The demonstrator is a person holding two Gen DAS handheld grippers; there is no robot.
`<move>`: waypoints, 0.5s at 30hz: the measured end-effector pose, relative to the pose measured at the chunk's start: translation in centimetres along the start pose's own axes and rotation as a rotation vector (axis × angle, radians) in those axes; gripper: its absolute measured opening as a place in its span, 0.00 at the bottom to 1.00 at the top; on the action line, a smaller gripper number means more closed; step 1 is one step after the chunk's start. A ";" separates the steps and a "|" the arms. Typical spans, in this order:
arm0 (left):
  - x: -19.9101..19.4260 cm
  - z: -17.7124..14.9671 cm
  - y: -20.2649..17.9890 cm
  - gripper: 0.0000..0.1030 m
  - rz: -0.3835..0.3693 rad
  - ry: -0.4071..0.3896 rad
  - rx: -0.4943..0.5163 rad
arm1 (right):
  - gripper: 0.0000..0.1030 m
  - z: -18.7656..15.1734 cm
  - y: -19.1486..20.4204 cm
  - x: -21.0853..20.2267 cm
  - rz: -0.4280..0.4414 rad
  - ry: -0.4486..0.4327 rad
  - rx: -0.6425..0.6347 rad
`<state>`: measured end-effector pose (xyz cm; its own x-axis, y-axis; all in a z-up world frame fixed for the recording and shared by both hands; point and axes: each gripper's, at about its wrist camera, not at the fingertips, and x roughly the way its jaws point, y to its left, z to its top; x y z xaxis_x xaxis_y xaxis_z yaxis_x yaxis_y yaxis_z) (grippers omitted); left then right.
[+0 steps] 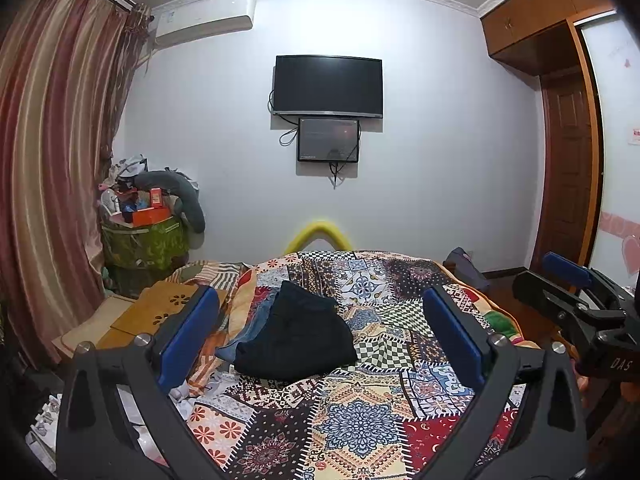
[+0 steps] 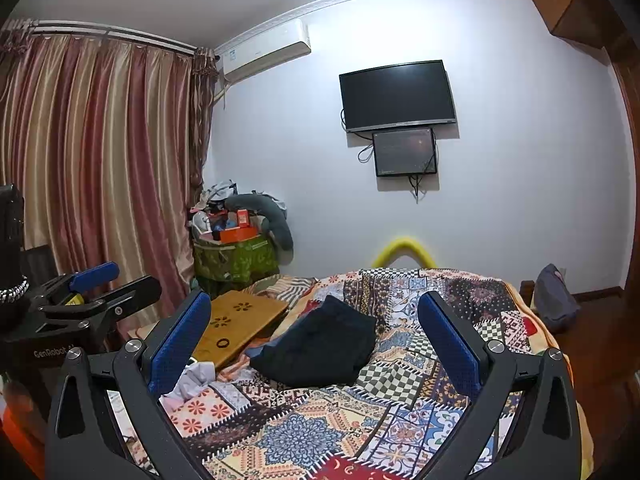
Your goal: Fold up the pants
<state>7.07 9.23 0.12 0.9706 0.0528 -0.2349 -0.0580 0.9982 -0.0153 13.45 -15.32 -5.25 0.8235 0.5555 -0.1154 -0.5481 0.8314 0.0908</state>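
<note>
Dark pants (image 1: 296,334) sit mid-bed on the patchwork quilt (image 1: 380,412), bunched into a compact heap, w/ a strip of blue denim (image 1: 250,332) poking out along the left side. Looks like a folded or half-folded lump; can't tell which end is waist vs hems, so long axis is a guess — maybe running away toward the far wall. Left gripper (image 1: 320,344) hangs above the near bed, fingers spread wide, nothing in them; pants lie straight ahead between the pads. Right gripper (image 2: 316,344) also wide apart & empty; heap is ahead, slightly left of its centre. Both about equally near, I'd say. Wooden lap tray (image 2: 236,320) lies just left of the heap. Underside of the pile and the denim's extent are hidden.
</note>
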 end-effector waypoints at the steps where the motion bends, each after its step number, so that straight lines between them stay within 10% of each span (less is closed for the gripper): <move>1: 0.0 0.0 0.0 1.00 -0.001 0.000 0.000 | 1.00 -0.1 0.0 0.0 -0.001 -0.001 0.000; 15: -0.3 -0.2 -0.1 1.00 -0.033 0.002 0.000 | 1.00 -0.2 -0.1 -0.3 -0.009 -0.001 0.001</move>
<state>6.74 9.11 -0.02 0.9715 0.0202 -0.2360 -0.0265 0.9994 -0.0232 13.24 -15.55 -5.44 0.8287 0.5476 -0.1158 -0.5402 0.8366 0.0903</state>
